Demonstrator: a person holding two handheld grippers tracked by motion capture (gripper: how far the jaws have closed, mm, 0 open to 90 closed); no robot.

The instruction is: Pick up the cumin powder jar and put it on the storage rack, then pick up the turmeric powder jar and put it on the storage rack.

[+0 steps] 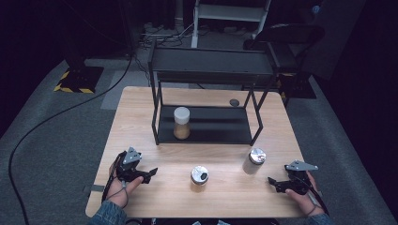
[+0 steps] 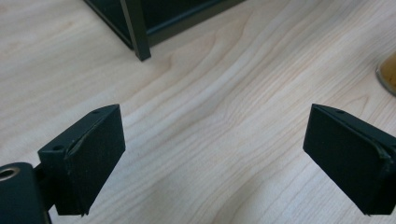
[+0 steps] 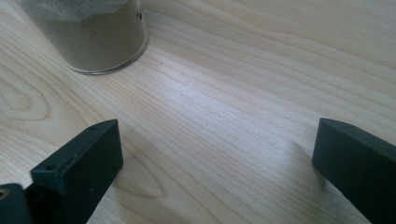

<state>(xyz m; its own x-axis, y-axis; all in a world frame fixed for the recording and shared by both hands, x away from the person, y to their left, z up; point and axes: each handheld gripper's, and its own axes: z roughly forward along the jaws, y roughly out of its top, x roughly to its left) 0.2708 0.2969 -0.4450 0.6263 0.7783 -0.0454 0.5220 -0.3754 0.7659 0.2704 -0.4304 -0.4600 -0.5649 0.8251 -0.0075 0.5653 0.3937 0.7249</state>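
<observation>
From above, the left gripper (image 1: 151,174) and right gripper (image 1: 272,181) are seen resting on the table (image 1: 141,108), two metal-capped jars (image 1: 199,175) between them — a third jar (image 1: 181,123) is shelved in the black rack (image 1: 206,133). In both gripper views, jaws are spread wide, nothing gripped.

Pale grained wood table (image 1: 155,140), matt black metal rack (image 1: 206,93), shiny metal-lidded jars (image 1: 199,176).
</observation>
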